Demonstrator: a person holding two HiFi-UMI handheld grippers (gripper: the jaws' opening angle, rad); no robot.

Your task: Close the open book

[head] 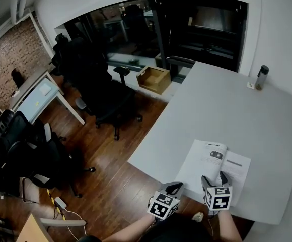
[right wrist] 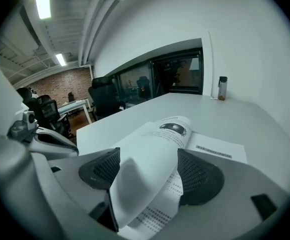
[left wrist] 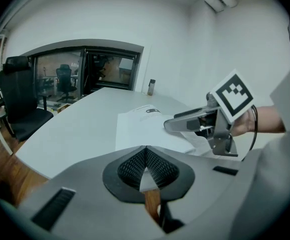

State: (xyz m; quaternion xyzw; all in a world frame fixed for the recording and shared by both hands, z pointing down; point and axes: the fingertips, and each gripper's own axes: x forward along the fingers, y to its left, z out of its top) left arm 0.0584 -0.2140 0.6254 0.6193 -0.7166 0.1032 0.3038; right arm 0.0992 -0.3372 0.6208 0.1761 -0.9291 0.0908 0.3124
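The open book (head: 214, 163) lies on the white table (head: 226, 110) near its front edge, a thin booklet with printed white pages. In the right gripper view its left page (right wrist: 150, 154) is lifted and arches up between the two jaws. My right gripper (right wrist: 149, 164) is open and straddles that page; the pads stand apart from it. In the head view, the right gripper (head: 214, 178) is over the book's near edge. My left gripper (left wrist: 146, 149) is shut with nothing in it. It hangs by the table's front edge, left of the book (left wrist: 140, 124), and the right gripper (left wrist: 185, 121) shows ahead of it.
A dark bottle (head: 261, 77) stands at the table's far right corner beside a small tag. Off the table's left edge is a wooden floor with black office chairs (head: 103, 97) and an open cardboard box (head: 154, 78). A white wall runs along the right.
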